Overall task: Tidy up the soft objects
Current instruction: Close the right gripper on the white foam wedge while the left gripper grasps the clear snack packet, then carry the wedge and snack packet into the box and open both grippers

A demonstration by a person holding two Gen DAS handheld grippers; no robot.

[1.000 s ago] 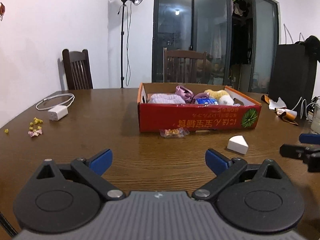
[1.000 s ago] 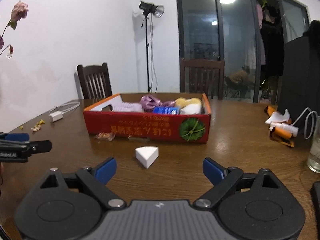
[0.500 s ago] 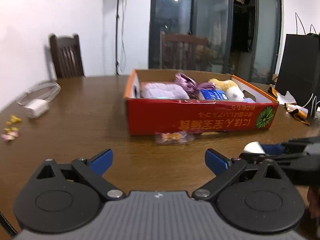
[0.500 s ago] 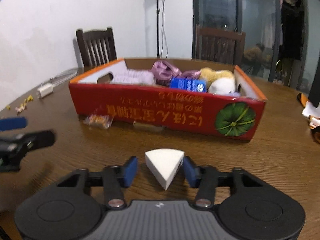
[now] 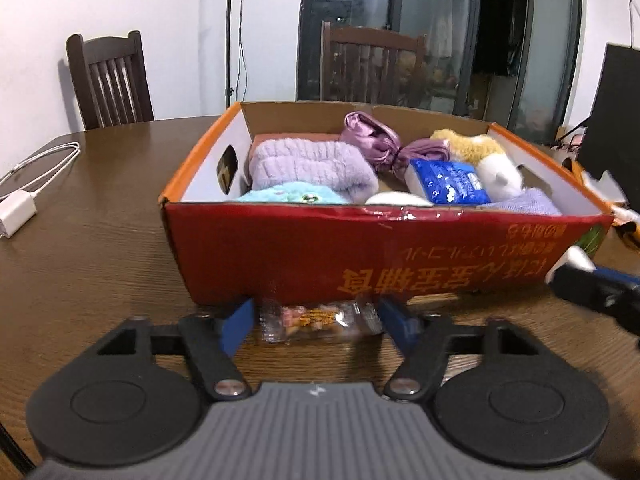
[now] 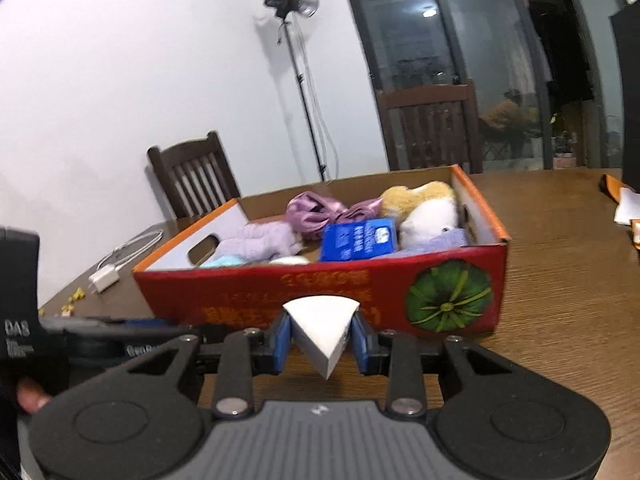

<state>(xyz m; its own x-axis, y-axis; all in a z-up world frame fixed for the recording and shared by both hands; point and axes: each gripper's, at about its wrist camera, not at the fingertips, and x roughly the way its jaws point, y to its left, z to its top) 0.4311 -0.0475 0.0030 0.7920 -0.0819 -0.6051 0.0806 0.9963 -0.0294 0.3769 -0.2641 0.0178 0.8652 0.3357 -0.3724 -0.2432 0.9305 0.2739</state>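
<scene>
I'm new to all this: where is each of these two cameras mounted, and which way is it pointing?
Left wrist view: sits on the left gripper, looking along its closing fingers at a clear snack packet lying between them against the red box; the right gripper intrudes at the right edge.
Right wrist view: sits on the right gripper, clamped on a white foam wedge, facing the box; the left gripper and a fingertip show at left.
Shared: the box, its blue packet, the table, the chairs.

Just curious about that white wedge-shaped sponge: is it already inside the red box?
No, the white wedge sponge sits clamped in the right gripper, outside and in front of the red cardboard box.
</scene>
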